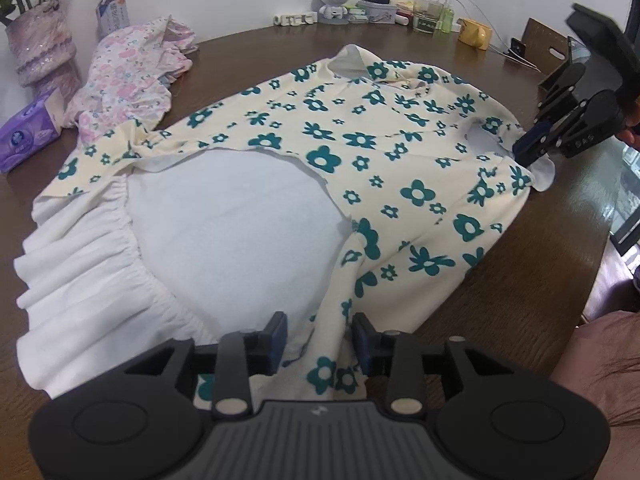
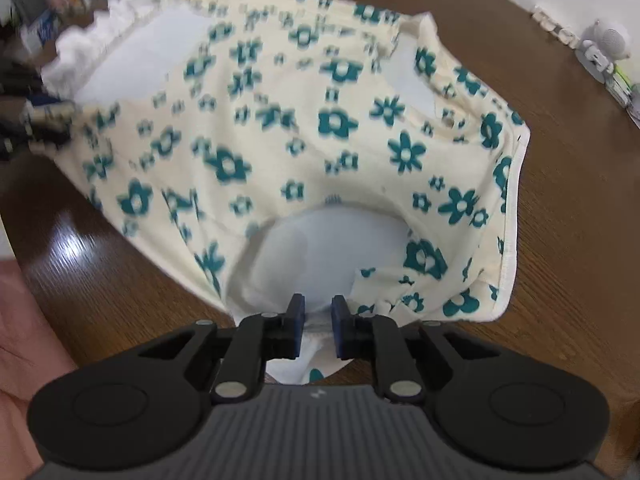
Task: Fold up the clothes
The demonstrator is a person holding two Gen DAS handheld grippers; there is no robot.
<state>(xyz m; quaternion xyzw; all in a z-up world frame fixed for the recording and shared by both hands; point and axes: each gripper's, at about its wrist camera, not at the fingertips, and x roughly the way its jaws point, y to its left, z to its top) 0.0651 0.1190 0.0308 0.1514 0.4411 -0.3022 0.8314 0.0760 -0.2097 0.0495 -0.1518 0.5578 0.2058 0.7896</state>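
Note:
A cream dress (image 1: 360,140) with teal flowers lies spread on the brown table (image 1: 560,220); its white inner side and ruffled white hem (image 1: 88,272) face up on the left. In the left wrist view my left gripper (image 1: 321,338) stands open at the near edge, with a raised fold of the flowered cloth between its pads and loose. My right gripper (image 1: 525,153) is at the dress's far right corner, shut on its white edge. The right wrist view shows that gripper (image 2: 319,320) with white cloth pinched at the neck opening (image 2: 320,256). The left gripper (image 2: 44,120) is blurred at the left there.
A pink flowered garment (image 1: 132,76), a purple tissue pack (image 1: 28,132), a vase (image 1: 40,48) and a bottle (image 1: 112,10) stand at the back left. A white toy figure (image 1: 334,0), a yellow mug (image 1: 474,34) and a cardboard piece (image 1: 552,52) line the back. A pink sleeve (image 1: 600,360) is near right.

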